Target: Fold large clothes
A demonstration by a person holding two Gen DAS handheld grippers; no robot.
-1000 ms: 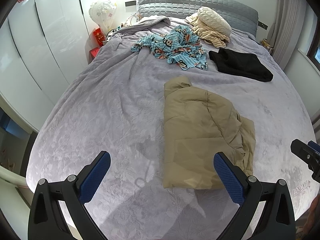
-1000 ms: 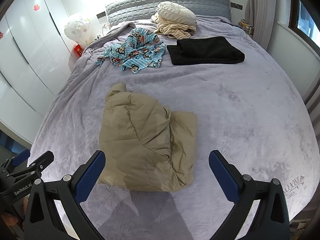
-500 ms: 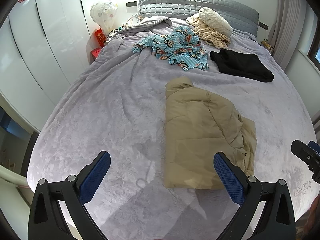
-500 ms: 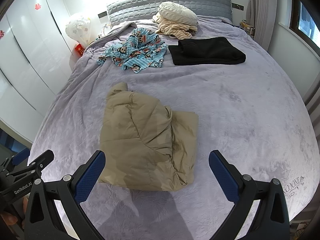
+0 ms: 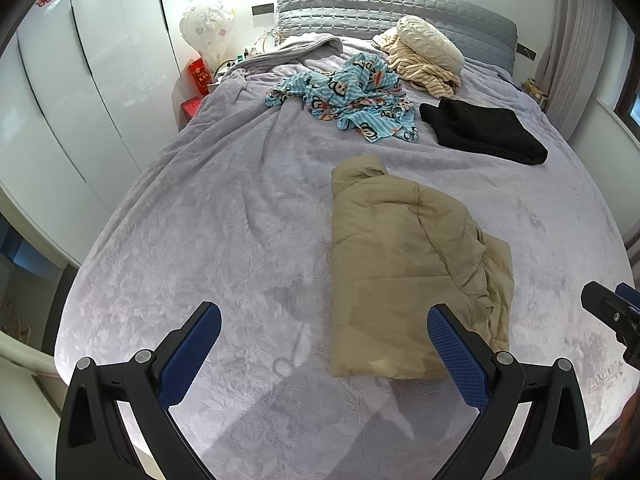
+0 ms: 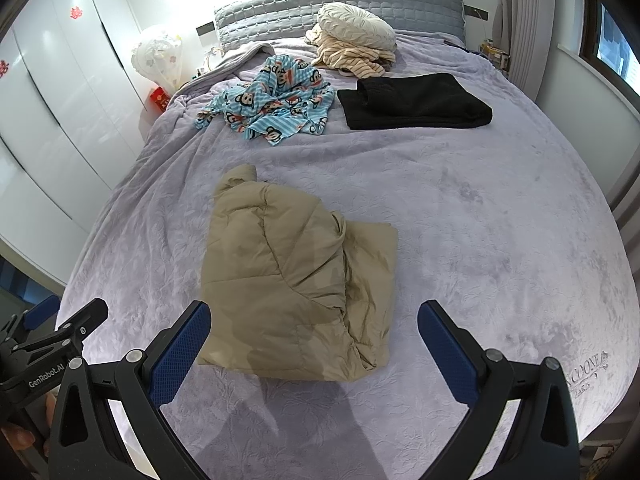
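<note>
Both tools (image 5: 324, 338) (image 6: 314, 334) gape above folded tan jacket (image 6: 296, 284).

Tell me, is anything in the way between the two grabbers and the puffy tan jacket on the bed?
Nothing visible is. The puffy tan quilted jacket lies on the lavender blanket just ahead of the right gripper and the left gripper. Both have open jaws, and only bare blanket lies between.

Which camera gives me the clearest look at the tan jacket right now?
The right wrist view: the tan jacket lies almost centred between the open right gripper fingers, its whole outline visible. In the left wrist view the jacket sits off to the right, and a finger of the open left gripper covers its near corner.
</note>
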